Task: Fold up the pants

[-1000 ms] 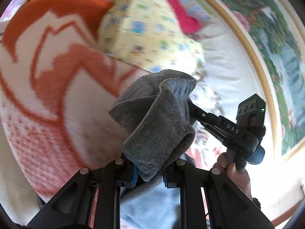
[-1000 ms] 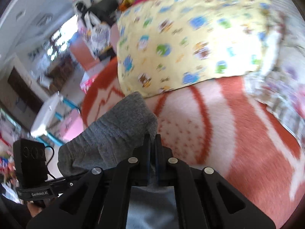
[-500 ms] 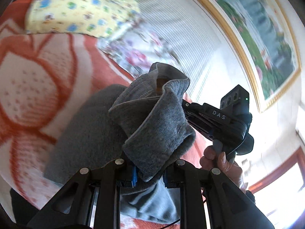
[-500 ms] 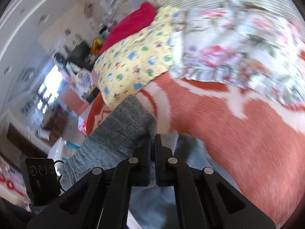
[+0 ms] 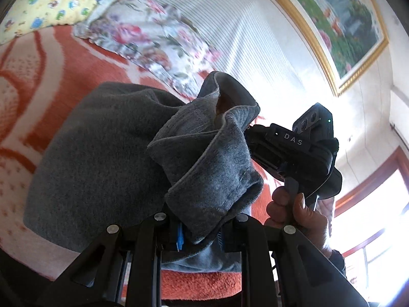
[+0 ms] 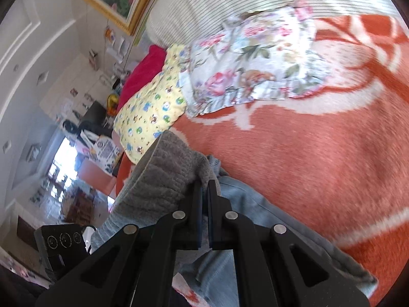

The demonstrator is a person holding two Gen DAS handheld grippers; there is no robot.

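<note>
Pants [image 5: 107, 158]: grey knit fabric, bunched and lifted above the bed, one rolled cuff or hem edge standing up near the middle of the left wrist view; a paler blue-grey inner side showed lower down [image 6: 245, 209].
Left gripper [image 5: 200, 232]: its fingers were clenched on a thick fold of the pants, blue pads just visible beside the cloth.
Right gripper [image 6: 204, 197]: its fingers were pressed nearly together, pinching an edge of the same grey fabric, which bulged to the left of them.
Right hand [image 5: 299, 212]: wrapped around the handle of the right gripper, seen from the left wrist camera.
Writing: white letters "DAS" [image 5: 293, 139] ran along the black body of the right gripper, near a small green light.
Blanket [image 6: 306, 158]: orange with white patterns, covering the bed beneath the pants.
Floral pillow [image 6: 255, 58]: lay on the blanket, touching a yellow cartoon-print pillow [image 6: 150, 112].
Red cushion [image 6: 143, 74]: behind the yellow pillow.
Painting [image 5: 340, 18]: gold-framed garden scene on the wall; no readable text on it.
</note>
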